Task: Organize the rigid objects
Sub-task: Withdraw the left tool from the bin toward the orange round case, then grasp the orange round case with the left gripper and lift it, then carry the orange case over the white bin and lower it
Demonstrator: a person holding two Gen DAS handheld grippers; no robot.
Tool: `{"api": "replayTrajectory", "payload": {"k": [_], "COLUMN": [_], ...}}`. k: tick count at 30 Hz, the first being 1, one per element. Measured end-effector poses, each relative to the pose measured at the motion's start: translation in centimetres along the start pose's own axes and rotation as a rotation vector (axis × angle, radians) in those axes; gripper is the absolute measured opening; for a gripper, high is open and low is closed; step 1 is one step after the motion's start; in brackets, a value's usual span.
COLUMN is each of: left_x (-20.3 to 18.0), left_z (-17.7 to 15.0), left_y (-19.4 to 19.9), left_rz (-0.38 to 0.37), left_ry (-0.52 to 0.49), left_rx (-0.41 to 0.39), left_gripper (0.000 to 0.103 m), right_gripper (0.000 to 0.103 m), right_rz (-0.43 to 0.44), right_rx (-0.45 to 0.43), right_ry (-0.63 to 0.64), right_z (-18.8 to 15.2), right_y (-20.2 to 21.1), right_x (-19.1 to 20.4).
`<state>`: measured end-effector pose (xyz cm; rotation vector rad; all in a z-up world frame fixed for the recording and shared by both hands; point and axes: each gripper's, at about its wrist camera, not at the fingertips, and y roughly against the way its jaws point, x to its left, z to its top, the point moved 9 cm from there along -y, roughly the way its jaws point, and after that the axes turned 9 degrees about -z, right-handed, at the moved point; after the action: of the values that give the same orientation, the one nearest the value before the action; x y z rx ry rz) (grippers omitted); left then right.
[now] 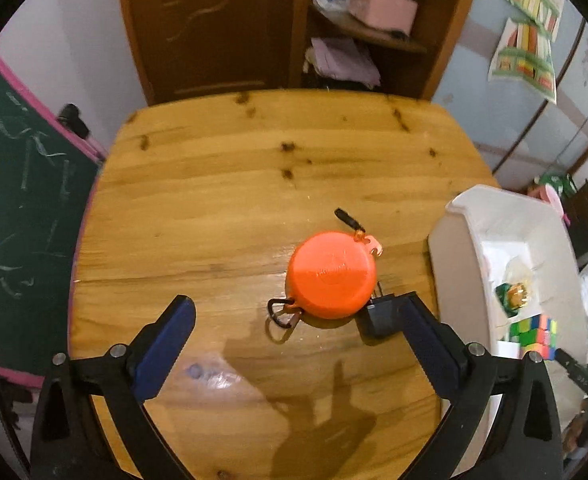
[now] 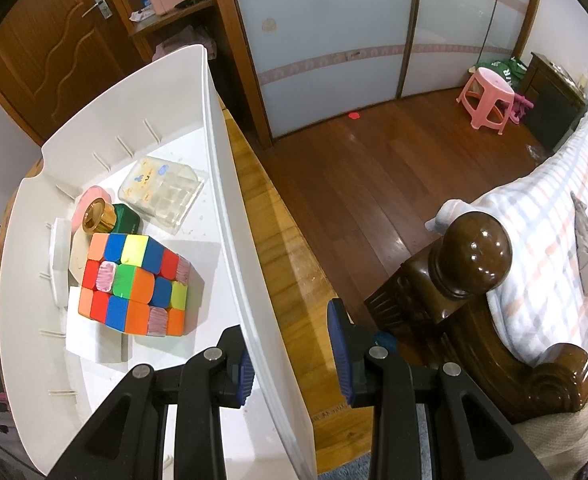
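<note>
While the left gripper (image 1: 299,320) hovers over the wooden bench (image 1: 214,200) with jaws spread wide and nothing between them, the orange round case (image 1: 331,275) lies on the bench just ahead, a black plug adapter (image 1: 379,314) touching its right side. The right gripper (image 2: 290,354) straddles the white bin's (image 2: 230,200) wall, jaws clenched on it. Inside lie a Rubik's cube (image 2: 134,284) and a clear plastic organizer (image 2: 162,190).

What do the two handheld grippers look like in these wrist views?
Both look alike. The left gripper and right gripper have matte black plastic frames with triangular cut-outs and round silver bolt heads at the joints. Their fingers carry blue ribbed pads. No cables, markings, hands or sleeves show.
</note>
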<state>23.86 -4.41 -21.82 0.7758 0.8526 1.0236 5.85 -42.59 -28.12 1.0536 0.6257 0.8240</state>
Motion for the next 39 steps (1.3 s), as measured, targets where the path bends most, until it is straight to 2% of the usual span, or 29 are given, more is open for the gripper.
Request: {"api": "replayTrajectory", "payload": {"k": [7, 9, 22, 27, 34, 39], "left_x": [-0.5, -0.6, -1.3, -0.8, -0.8, -0.5], "left_z": [0.2, 0.2, 0.0, 0.3, 0.4, 0.2], "left_y": [-5.0, -6.2, -10.2, -10.8, -10.5, -10.4], "left_rz": [-0.057, -0.053, -0.061, -0.061, -0.104, -0.095], "left_ry": [-0.029, -0.035, -0.032, -0.003, 0.037, 0.075], "left_rx": [0.093, 0.114, 0.172, 0.160, 0.110, 0.081], "left_gripper": [0.102, 0.102, 0.102, 0.101, 0.084, 0.083], "right_gripper": [0.032, 0.032, 0.032, 0.032, 0.032, 0.032], "right_rz": [-0.005, -0.004, -0.004, -0.004, -0.003, 0.000], "right_rx": [0.001, 0.006, 0.020, 0.021, 0.020, 0.017], "right_ry": [0.003, 0.002, 0.001, 0.003, 0.007, 0.008], "right_z": [0.0, -0.1, -0.1, -0.1, -0.1, -0.2], "right_y": [0.0, 0.0, -0.2, -0.2, -0.3, -0.2], "right_x": [0.0, -0.1, -0.2, -0.1, 0.0, 0.1]}}
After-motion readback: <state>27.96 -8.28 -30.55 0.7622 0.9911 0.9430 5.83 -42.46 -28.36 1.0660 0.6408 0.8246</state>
